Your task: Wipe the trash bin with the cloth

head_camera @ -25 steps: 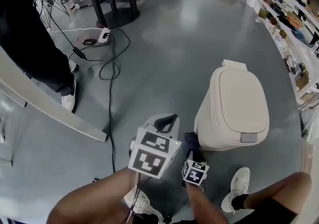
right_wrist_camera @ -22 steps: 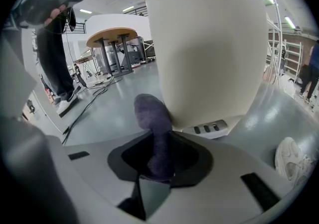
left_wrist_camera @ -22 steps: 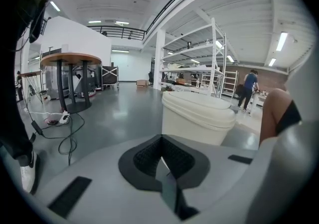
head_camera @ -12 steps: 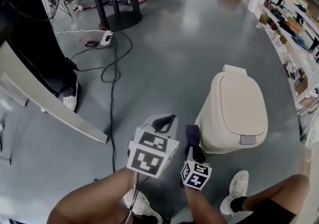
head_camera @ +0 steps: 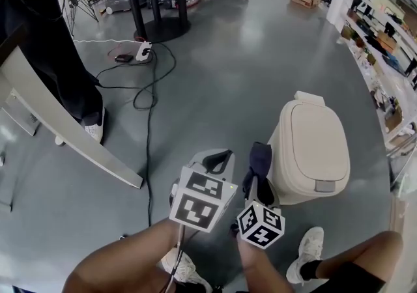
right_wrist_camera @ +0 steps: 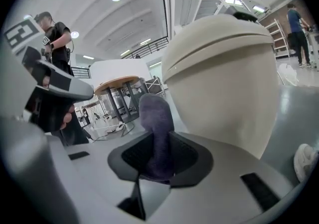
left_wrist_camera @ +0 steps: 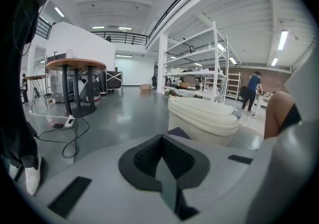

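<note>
Grey polished floor [head_camera: 221, 77] lies open beyond the cream trash bin [head_camera: 313, 148] and to its left. Far to the bin's left stands a person in dark trousers [head_camera: 52, 70], with a pale slanted beam [head_camera: 78, 142] closer in. Black cables [head_camera: 146, 90] trail from a power strip [head_camera: 144, 53] further back, near a counter on a black pedestal [head_camera: 156, 5]. Left of the bin and apart from it, the left claw [head_camera: 218, 159] is pinched together on nothing. Just beside the bin's left wall, the right claw [head_camera: 259, 187] grips a dark purple cloth [head_camera: 259, 157], which stands up from the jaws close against that wall; whether it touches cannot be told. The marker cubes [head_camera: 199, 197] carry black-and-white square patterns. A white shoe [head_camera: 311, 241] sits at the bin's near side. Shelving [head_camera: 384, 25] crowds the bin's right.
</note>
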{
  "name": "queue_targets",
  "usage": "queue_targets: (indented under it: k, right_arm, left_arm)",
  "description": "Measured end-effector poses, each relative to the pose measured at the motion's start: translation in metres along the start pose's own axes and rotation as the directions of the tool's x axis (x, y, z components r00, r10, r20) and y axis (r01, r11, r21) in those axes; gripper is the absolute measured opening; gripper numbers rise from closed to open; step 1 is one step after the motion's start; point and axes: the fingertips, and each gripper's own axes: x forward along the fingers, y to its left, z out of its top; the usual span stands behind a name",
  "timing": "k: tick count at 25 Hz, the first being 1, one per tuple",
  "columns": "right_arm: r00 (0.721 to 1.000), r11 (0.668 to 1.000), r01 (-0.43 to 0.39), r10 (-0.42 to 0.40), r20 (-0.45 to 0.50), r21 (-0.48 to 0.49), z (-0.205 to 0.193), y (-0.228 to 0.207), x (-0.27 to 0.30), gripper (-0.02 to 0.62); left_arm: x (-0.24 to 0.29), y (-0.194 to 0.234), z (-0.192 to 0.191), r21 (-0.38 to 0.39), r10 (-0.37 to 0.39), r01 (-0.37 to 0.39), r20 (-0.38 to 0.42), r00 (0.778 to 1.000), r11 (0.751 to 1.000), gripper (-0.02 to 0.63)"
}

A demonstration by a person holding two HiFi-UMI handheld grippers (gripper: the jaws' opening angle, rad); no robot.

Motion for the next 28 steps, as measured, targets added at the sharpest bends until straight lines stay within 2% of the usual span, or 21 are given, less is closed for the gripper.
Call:
queue_targets:
  k: [11,20,28]
  right_arm:
    - [0.996,0.995,0.085,-0.083,-0.034,0.051,-0.014,-0.015,0.015,0.100]
    - [0.981,0.987,0.152,-0.146,-0.128,0.041,-0.056,-0.038,0.029,0.100]
    - [0.952,0.978,0.209,-0.200,-0.234,0.013,-0.103,-0.061,0.038,0.100]
  left_arm:
    - [-0.001,0.002,0.000,-0.004,-0.002,0.002,0.005,1.000,1.000,-0.003]
    - [0.004,0.001,-0.002,0.002,-0.004,0.004,-0.005,1.000,1.000,-0.003]
    - [0.006,0.000,-0.004,0.008,-0.011,0.011,-0.014,1.000,1.000,-0.003]
